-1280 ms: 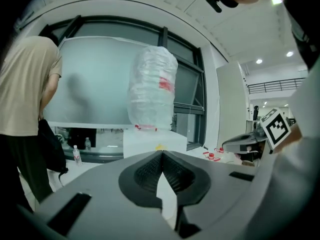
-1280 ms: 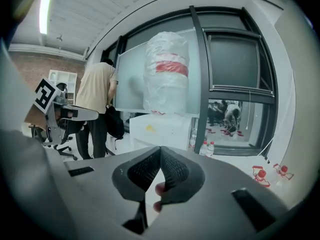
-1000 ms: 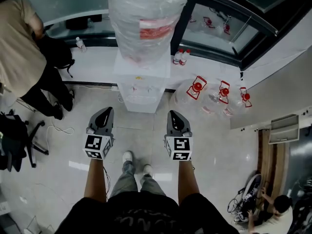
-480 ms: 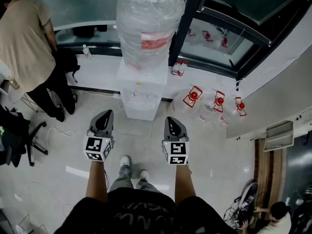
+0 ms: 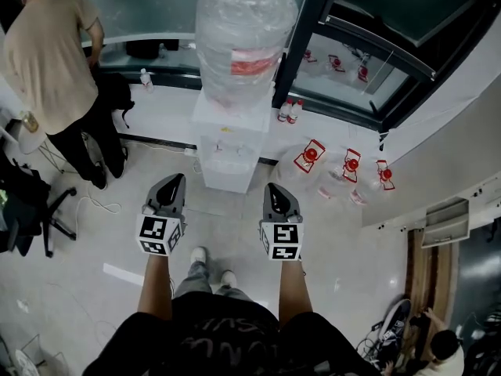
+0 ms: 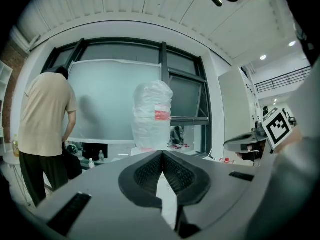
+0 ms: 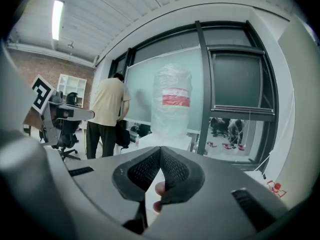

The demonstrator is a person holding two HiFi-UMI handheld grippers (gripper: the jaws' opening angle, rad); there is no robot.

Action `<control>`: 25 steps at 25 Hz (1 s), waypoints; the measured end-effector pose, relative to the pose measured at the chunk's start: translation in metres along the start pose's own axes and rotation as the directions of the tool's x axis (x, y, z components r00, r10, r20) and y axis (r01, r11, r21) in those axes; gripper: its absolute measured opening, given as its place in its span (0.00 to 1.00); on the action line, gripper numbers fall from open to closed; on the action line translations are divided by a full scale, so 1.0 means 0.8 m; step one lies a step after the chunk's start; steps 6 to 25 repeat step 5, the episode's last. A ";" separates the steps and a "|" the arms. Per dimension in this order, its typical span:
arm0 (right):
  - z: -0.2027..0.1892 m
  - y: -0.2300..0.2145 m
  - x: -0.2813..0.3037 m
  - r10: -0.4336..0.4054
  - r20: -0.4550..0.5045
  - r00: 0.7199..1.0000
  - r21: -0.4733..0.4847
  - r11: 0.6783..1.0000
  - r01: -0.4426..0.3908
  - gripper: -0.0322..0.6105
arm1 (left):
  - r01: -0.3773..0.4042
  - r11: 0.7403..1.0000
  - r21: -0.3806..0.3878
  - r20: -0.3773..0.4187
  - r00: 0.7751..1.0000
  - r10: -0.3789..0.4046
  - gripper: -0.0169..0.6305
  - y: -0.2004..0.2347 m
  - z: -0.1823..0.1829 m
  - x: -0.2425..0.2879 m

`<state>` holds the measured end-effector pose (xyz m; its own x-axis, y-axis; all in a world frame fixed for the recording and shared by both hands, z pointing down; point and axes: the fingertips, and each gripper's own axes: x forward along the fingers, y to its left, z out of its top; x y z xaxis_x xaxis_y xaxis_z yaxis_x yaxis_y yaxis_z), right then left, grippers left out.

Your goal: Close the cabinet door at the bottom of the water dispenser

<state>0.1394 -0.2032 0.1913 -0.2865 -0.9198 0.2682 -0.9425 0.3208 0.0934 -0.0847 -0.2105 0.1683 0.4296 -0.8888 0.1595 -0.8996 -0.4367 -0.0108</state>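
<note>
The white water dispenser (image 5: 227, 143) stands against the window ledge, with a plastic-wrapped bottle (image 5: 244, 34) on top. From above, its lower front (image 5: 225, 178) is strongly foreshortened and I cannot make out the cabinet door. My left gripper (image 5: 174, 182) and right gripper (image 5: 273, 188) hover side by side over the floor, short of the dispenser and touching nothing. Both are shut and empty. In the left gripper view the left gripper (image 6: 162, 154) points at the wrapped bottle (image 6: 152, 111). In the right gripper view the right gripper (image 7: 160, 149) hides the dispenser body below the bottle (image 7: 172, 104).
A person in a beige shirt (image 5: 47, 61) stands at the left by the ledge, with an office chair (image 5: 23, 210) nearby. Several empty red-capped water jugs (image 5: 348, 167) lie on the floor at the right. Two small bottles (image 5: 288, 112) stand on the ledge. Another person (image 5: 438, 347) crouches at lower right.
The view has pulled up and back, so the dispenser looks smaller and farther. Both grippers have risen with it, still shut. The person in beige has shifted slightly.
</note>
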 end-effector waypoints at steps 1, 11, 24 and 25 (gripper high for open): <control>0.001 0.000 -0.002 0.002 0.001 1.000 -0.002 1.000 -0.002 0.07 | 0.000 1.000 -0.002 0.002 1.000 0.000 0.05 -0.002 0.001 -0.003; 0.005 0.005 -0.011 0.009 0.008 1.000 -0.011 1.000 -0.009 0.07 | -0.003 1.000 0.003 0.011 1.000 0.003 0.05 -0.006 0.008 -0.012; 0.005 0.005 -0.011 0.009 0.008 1.000 -0.011 1.000 -0.009 0.07 | -0.003 1.000 0.003 0.011 1.000 0.003 0.05 -0.006 0.008 -0.012; 0.005 0.005 -0.011 0.009 0.008 1.000 -0.011 1.000 -0.009 0.07 | -0.003 1.000 0.003 0.011 1.000 0.003 0.05 -0.006 0.008 -0.012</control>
